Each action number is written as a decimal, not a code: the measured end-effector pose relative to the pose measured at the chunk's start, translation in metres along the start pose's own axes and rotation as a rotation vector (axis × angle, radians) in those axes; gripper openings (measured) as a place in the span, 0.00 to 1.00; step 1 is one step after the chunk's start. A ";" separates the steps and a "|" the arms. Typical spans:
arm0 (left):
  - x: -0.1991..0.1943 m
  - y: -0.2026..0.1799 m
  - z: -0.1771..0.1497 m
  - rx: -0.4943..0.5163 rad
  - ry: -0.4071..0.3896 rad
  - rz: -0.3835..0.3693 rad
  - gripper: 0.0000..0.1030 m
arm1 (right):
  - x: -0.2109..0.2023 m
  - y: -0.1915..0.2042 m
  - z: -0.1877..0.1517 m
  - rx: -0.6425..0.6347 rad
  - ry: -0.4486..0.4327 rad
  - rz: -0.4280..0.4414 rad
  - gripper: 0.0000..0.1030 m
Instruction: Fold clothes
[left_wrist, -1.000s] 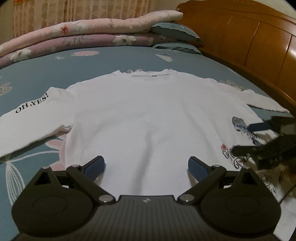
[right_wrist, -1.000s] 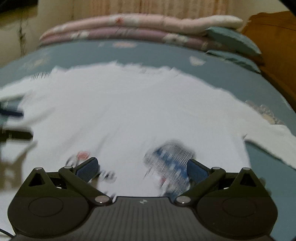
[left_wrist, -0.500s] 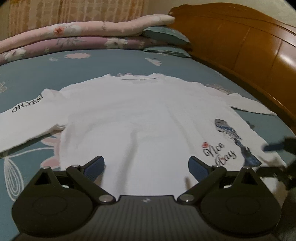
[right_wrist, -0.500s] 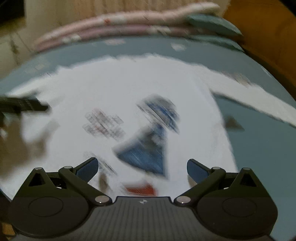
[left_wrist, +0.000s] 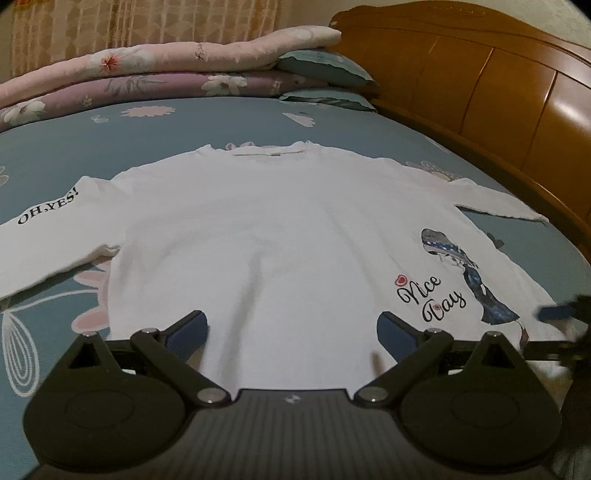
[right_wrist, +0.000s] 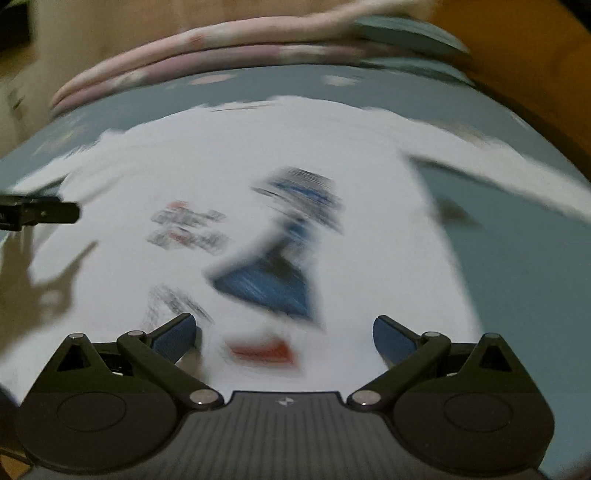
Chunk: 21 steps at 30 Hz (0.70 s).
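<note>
White long-sleeved shirt (left_wrist: 280, 229), spread flat (sleeves out), unfolded

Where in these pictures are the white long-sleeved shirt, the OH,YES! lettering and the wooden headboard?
white long-sleeved shirt (left_wrist: 277, 229), left wrist view, middle of its chest.
OH,YES! lettering (left_wrist: 48, 206), left wrist view, black print on the sleeve.
wooden headboard (left_wrist: 480, 85), left wrist view, a glossy panel.
</note>
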<state>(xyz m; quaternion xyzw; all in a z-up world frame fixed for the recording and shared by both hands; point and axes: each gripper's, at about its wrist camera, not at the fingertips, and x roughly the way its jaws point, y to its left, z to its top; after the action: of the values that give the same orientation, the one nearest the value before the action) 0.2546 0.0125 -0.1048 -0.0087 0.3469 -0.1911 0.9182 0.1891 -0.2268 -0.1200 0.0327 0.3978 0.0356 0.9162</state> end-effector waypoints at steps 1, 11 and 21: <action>0.000 -0.002 0.000 0.006 0.000 -0.001 0.96 | -0.009 -0.008 -0.008 0.020 -0.004 -0.016 1.00; 0.002 -0.022 -0.008 0.070 0.010 -0.006 0.96 | -0.037 -0.005 -0.014 0.106 -0.072 0.014 1.00; 0.001 -0.020 -0.009 0.063 0.029 -0.001 0.96 | -0.026 -0.022 -0.023 0.062 -0.006 -0.129 1.00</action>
<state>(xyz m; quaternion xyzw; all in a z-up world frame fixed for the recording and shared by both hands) 0.2427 -0.0050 -0.1099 0.0228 0.3538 -0.2027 0.9128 0.1551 -0.2500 -0.1191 0.0353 0.3974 -0.0360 0.9163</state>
